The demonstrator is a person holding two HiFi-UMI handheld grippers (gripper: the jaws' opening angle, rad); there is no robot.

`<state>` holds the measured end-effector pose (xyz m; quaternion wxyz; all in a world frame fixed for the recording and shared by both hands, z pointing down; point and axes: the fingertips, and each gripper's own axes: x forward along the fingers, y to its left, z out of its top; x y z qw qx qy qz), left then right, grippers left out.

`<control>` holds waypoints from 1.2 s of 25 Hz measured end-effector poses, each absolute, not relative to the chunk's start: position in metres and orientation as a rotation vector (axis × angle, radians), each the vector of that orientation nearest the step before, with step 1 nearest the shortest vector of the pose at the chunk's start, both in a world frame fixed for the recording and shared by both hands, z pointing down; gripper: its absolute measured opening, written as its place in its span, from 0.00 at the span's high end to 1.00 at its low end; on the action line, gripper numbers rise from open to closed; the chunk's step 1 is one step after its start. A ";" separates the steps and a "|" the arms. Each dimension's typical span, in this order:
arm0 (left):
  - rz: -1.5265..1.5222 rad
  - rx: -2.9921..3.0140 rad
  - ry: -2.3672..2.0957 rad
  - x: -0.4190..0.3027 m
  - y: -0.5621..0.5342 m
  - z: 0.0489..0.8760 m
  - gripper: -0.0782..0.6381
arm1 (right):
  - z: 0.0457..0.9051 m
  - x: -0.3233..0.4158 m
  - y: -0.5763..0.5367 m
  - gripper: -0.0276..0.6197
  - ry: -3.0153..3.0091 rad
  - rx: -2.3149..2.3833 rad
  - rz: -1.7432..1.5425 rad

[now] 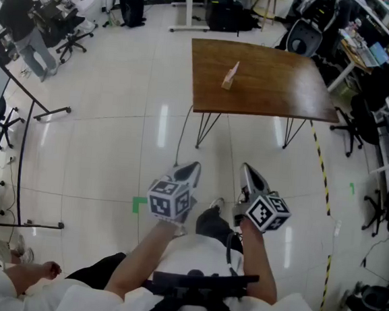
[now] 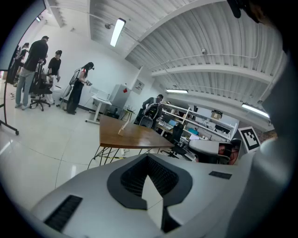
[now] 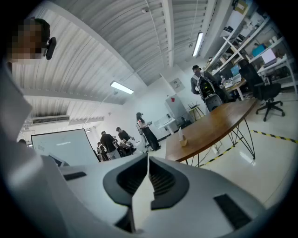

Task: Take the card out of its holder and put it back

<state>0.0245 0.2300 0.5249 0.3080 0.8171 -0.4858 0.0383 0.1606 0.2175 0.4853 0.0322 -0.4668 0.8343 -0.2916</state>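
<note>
A pale card stands tilted in its small wooden holder (image 1: 230, 75) on the brown table (image 1: 268, 90), well ahead of me. Both grippers are held close to my body, far short of the table. My left gripper (image 1: 193, 166) points forward with its jaws together and nothing between them. My right gripper (image 1: 247, 168) is beside it, jaws likewise closed on nothing. In the left gripper view the card holder (image 2: 123, 127) shows small on the table (image 2: 135, 137) beyond the left gripper (image 2: 148, 157). In the right gripper view the holder (image 3: 181, 136) sits on the table (image 3: 219, 122) past the right gripper (image 3: 148, 156).
Shiny white floor lies between me and the table. Yellow-black tape (image 1: 322, 176) runs along the floor at right, near shelves and office chairs (image 1: 363, 122). A green tape mark (image 1: 138, 204) is by my left side. People work at desks at far left (image 1: 24, 18).
</note>
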 end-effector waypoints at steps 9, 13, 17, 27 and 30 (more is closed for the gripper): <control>0.101 2.114 -1.343 0.012 0.197 0.529 0.90 | 0.495 0.170 0.177 0.94 2.558 -1.440 -0.929; 0.101 2.079 -1.396 -0.001 0.171 0.531 0.90 | 0.500 0.167 0.153 0.94 2.560 -1.411 -0.943; 0.121 2.070 -1.414 0.005 0.144 0.531 0.90 | 0.504 0.175 0.125 0.92 2.546 -1.391 -0.977; 0.164 2.105 -1.373 0.053 0.091 0.528 0.90 | 0.500 0.194 0.070 0.91 2.566 -1.367 -0.964; 0.182 2.108 -1.352 0.064 0.083 0.533 0.90 | 0.502 0.199 0.058 0.87 2.550 -1.359 -0.971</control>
